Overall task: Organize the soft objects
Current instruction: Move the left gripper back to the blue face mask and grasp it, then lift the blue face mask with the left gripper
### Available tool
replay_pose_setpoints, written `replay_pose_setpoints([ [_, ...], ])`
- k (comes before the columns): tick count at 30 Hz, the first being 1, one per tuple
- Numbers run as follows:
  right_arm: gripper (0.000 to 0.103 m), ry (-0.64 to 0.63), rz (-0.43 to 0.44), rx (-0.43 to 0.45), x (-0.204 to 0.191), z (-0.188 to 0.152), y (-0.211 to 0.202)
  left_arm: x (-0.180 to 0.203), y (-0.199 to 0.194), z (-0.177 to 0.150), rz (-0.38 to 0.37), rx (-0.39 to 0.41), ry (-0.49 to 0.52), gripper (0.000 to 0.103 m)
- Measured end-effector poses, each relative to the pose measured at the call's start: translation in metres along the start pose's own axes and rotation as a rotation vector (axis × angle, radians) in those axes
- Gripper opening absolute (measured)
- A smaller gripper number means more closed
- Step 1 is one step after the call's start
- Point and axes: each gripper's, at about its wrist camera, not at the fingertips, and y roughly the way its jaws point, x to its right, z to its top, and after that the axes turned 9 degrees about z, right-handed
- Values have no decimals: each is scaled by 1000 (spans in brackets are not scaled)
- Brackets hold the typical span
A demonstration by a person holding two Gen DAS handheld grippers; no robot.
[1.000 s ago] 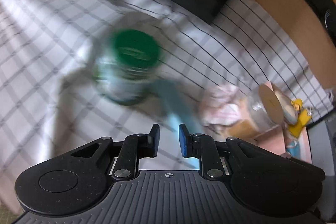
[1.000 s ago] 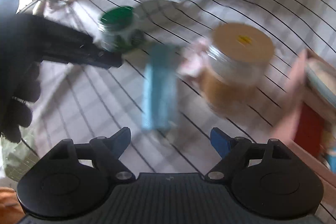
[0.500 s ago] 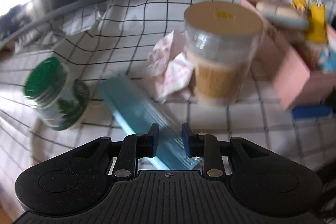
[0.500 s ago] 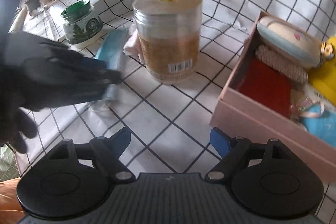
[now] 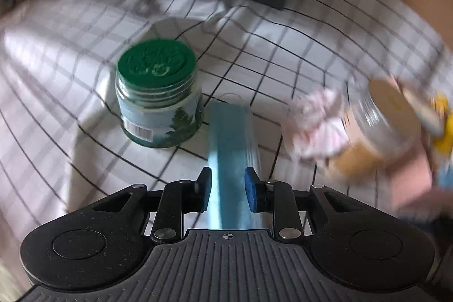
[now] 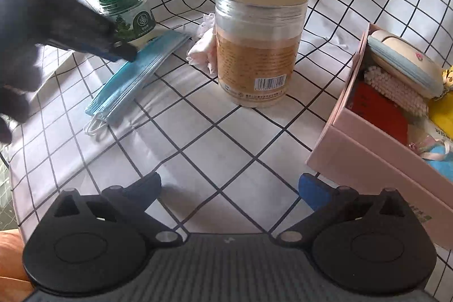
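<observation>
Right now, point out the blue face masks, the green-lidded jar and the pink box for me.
blue face masks (image 6: 136,77): right wrist view, middle of the stack.
green-lidded jar (image 6: 133,21): right wrist view, its label.
pink box (image 6: 368,157): right wrist view, near side wall.

Your table cover (image 6: 198,149) is thin cloth, white with a black grid, matt and creased at the far side. Blue face masks (image 6: 136,75) near left: pleated non-woven fabric, matt, white elastic loops. Far left jar (image 6: 127,19) has a glossy body with printed label and a ribbed green plastic lid. Centre canister (image 6: 257,47) is clear glossy plastic with a flat tan matt lid. Pink cloth (image 6: 203,50) beside it looks soft and crumpled. Right-hand box (image 6: 368,160) is matt pink card. Gripper bodies are matt black plastic with a ribbed grey deck; pads (image 6: 311,190) look like blue rubber.
</observation>
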Motion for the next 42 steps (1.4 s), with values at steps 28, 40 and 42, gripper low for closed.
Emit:
replay_pose_setpoints([
  [28, 103, -5, -8, 41, -1, -5, -5, 9, 16, -8, 15, 24, 58, 32],
  [40, 103, -7, -9, 50, -1, -4, -5, 28, 17, -12, -32, 31, 183, 33],
  [42, 103, -7, -9, 51, -1, -5, -5, 31, 16, -12, -26, 35, 227, 33],
])
